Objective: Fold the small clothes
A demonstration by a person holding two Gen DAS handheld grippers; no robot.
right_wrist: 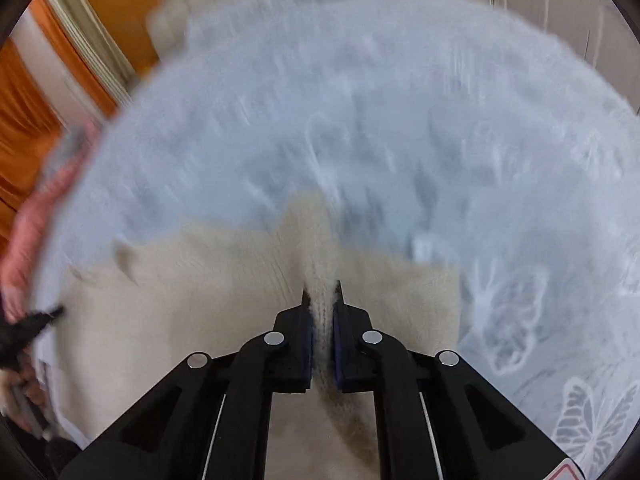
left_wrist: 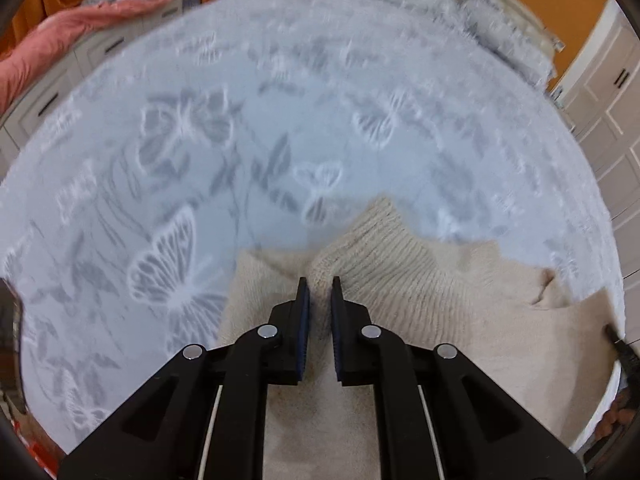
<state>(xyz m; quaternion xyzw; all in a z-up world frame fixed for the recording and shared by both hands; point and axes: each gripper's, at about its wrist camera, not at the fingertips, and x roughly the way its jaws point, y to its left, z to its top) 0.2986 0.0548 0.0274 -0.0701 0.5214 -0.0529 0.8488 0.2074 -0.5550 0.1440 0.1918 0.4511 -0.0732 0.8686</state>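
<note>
A cream knitted garment lies on a pale blue bedspread with butterfly patterns. My left gripper is shut on a ribbed fold of the garment, which rises between the fingers. In the right wrist view the same cream garment spreads below and to the left. My right gripper is shut on a raised ridge of its knit fabric. The right wrist view is blurred by motion. The other gripper's black tip shows at the left edge.
The bedspread fills both views. A pink and grey pile of cloth lies at the far left of the bed. White drawers stand to the right, orange walls behind.
</note>
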